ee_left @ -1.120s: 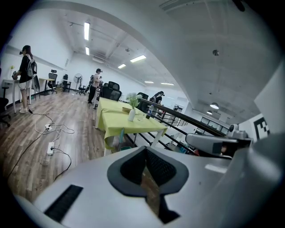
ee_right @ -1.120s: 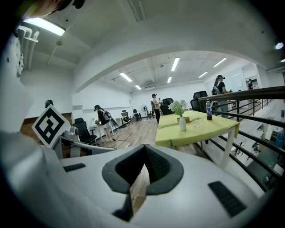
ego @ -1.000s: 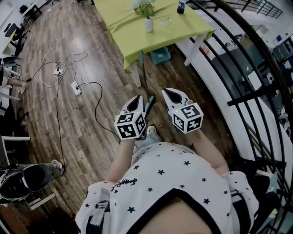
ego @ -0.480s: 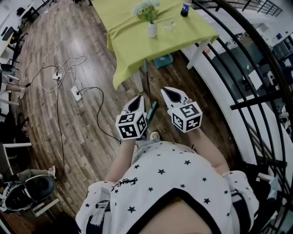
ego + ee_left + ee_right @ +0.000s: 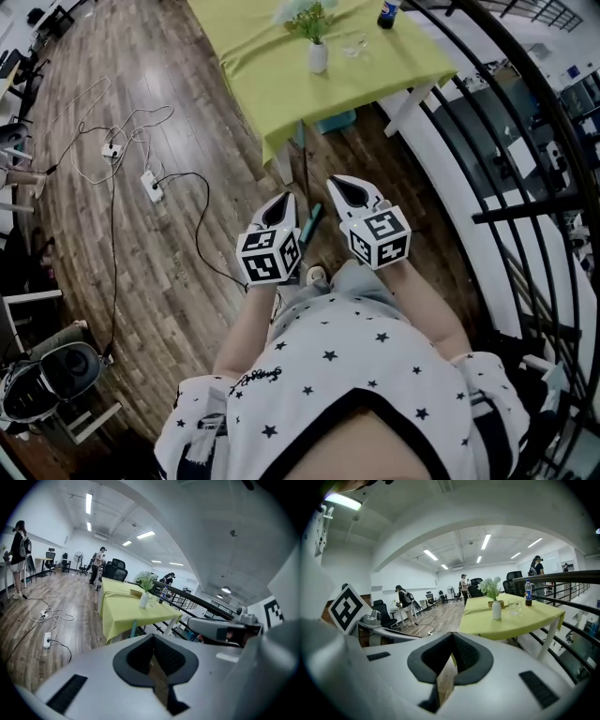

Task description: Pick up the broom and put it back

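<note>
The broom (image 5: 312,217) shows as a thin dark pole with a teal grip. It runs on the wooden floor from between my two grippers up to the table's near edge. In the left gripper view a teal stretch of the broom (image 5: 134,629) stands by the tablecloth's edge. My left gripper (image 5: 283,201) is just left of the pole and my right gripper (image 5: 340,184) just right of it. Neither touches it. Both are shut with nothing between the jaws, as the left gripper (image 5: 154,660) and right gripper (image 5: 449,663) show in their own views.
Ahead stands a table under a yellow-green cloth (image 5: 281,84), bearing a white vase (image 5: 318,57) and a bottle (image 5: 387,13). A black railing (image 5: 506,150) curves along the right. Cables and a power strip (image 5: 150,184) lie on the floor at left.
The table and floor have slid closer and to the right in the head view as the person steps forward. Both grippers keep their place in front of the body, still shut.
</note>
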Demonstrator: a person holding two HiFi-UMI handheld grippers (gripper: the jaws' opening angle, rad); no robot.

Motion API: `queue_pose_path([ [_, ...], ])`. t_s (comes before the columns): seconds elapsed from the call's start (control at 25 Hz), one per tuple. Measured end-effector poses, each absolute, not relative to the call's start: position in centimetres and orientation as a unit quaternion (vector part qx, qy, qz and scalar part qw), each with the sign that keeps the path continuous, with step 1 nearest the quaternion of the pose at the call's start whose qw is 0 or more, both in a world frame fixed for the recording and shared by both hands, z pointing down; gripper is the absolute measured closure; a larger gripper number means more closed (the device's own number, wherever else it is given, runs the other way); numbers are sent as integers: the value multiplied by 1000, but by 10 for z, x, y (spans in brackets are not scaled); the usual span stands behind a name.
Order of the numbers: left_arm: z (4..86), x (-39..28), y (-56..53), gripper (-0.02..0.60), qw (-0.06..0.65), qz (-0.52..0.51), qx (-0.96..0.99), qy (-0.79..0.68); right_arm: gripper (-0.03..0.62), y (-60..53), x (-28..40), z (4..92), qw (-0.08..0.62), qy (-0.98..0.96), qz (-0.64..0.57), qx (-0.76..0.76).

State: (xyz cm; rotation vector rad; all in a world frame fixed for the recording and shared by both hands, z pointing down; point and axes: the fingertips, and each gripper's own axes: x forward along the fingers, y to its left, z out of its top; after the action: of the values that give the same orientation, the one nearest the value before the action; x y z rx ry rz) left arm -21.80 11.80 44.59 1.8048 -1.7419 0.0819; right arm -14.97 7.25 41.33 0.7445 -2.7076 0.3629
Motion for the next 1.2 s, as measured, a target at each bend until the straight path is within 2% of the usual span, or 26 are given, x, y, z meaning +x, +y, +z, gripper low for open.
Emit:
queue_pose_path([
  [1.2,519,-262,56,569,367,30,614,-698,600,-43,-221,522,220,-944,138,201],
])
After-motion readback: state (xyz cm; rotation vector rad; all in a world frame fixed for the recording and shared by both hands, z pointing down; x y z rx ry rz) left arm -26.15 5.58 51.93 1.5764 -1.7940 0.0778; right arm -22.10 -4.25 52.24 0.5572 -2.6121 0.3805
